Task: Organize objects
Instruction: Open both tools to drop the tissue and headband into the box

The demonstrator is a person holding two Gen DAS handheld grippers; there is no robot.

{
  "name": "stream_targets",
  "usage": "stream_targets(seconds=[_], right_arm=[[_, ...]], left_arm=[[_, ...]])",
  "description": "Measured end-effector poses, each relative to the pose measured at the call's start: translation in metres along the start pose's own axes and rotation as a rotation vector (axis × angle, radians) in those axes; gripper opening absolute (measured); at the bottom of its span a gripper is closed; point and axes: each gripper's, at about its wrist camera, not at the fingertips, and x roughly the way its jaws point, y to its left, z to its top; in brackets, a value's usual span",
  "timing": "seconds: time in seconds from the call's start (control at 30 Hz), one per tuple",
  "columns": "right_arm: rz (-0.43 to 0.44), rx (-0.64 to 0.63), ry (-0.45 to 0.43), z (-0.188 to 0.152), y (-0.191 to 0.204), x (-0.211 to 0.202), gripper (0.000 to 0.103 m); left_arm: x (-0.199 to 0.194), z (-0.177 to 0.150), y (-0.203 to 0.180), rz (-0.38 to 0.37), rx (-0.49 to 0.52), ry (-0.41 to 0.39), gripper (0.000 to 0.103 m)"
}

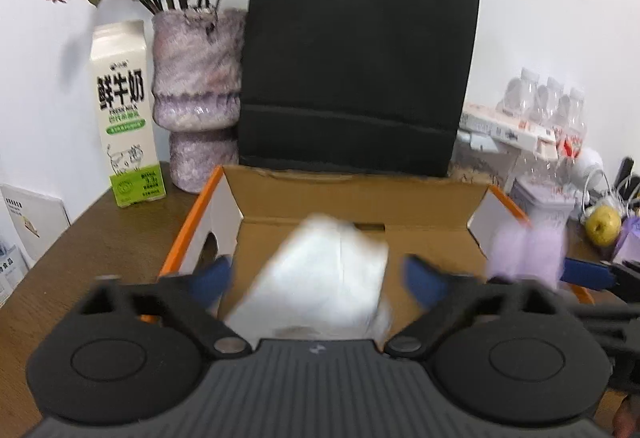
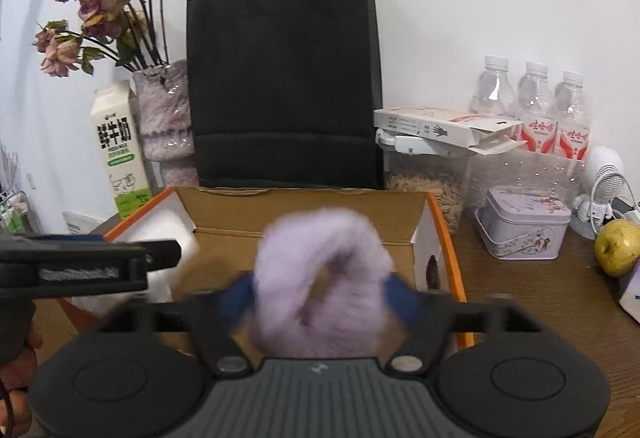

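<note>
Tongs on the left [image 1: 318, 280] stand wide, their blue pads clear of the blurred white packet [image 1: 320, 278] between them, which sits over the near part of the open cardboard box [image 1: 360, 197]. The right tongs [image 2: 320, 296] are also spread, a fluffy lilac ring [image 2: 324, 278] loose between the pads above the same box. Orange box edges flank both. Behind stands a black paper bag [image 2: 284, 77]; right of the box, bare desk [image 2: 540, 298], a tin [image 2: 524, 234] and an apple [image 2: 618, 248].
</note>
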Motion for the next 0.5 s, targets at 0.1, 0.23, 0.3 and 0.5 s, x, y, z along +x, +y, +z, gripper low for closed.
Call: stream_targets(seconds=[0.1,0.23,0.3,0.5], right_arm=[[-0.026,-0.012,-0.001,0.000,0.002,0.000,0.098],[-0.035,-0.005,-0.006,0.000,0.001,-0.002,0.101],[-0.041,0.000,-0.013,0.001,0.001,-0.005,0.101],[-0.035,-0.003,-0.029,0.004,0.006,-0.018,0.103]], left_arm=[[-0.004,0.002,0.000,0.002,-0.006,-0.017,0.103],[-0.007,0.003,-0.002,0.002,-0.001,-0.023,0.103],[-0.009,0.004,-0.002,0.000,-0.003,-0.026,0.103],[-0.022,0.007,-0.002,-0.020,-0.015,-0.040,0.103]])
